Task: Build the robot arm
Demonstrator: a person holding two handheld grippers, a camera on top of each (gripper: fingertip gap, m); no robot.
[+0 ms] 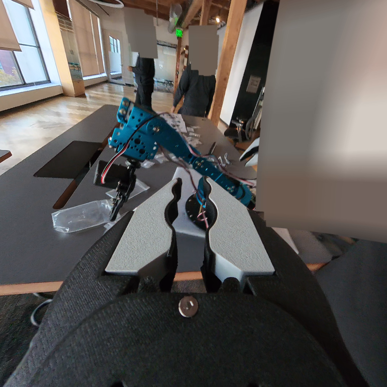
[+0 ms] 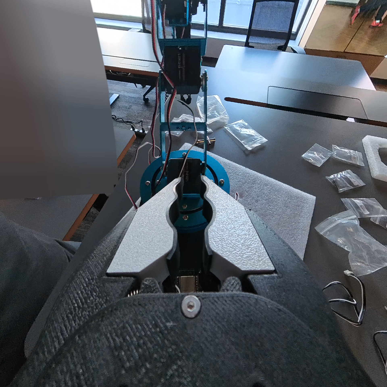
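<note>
Left gripper [image 1: 192, 181]: fingers a little apart, a clear gap between the tips, nothing held. It hangs over the near table edge, pointing at the arm's base.
Right gripper [image 2: 191, 180]: fingers a little apart, tips on either side of the black servo [image 2: 185, 174] at the arm's foot. Contact with the servo cannot be told.
Toy arm [image 1: 167, 144]: blue metal, small, jointed. In the left view it rises from its base and bends over to the left; its black claw [image 1: 120, 201] hangs down to a clear bag [image 1: 80, 217].
Base [image 2: 184, 184]: blue ring on a grey foam sheet [image 2: 270, 201], just ahead of the right gripper.
Wires [image 2: 165, 88]: red, white and black, running down the arm.
Table [image 1: 27, 230]: dark, wood-edged.
Bags [image 2: 245, 134]: small clear ones, scattered right of the arm; some hold small parts.
Loose cable [image 2: 354, 301]: black and white, at right, near edge.
White foam [image 2: 374, 159]: a piece at far right.
Background: two people [image 1: 196, 92] stand beyond the table, a wooden post [image 1: 228, 62] beside them.
</note>
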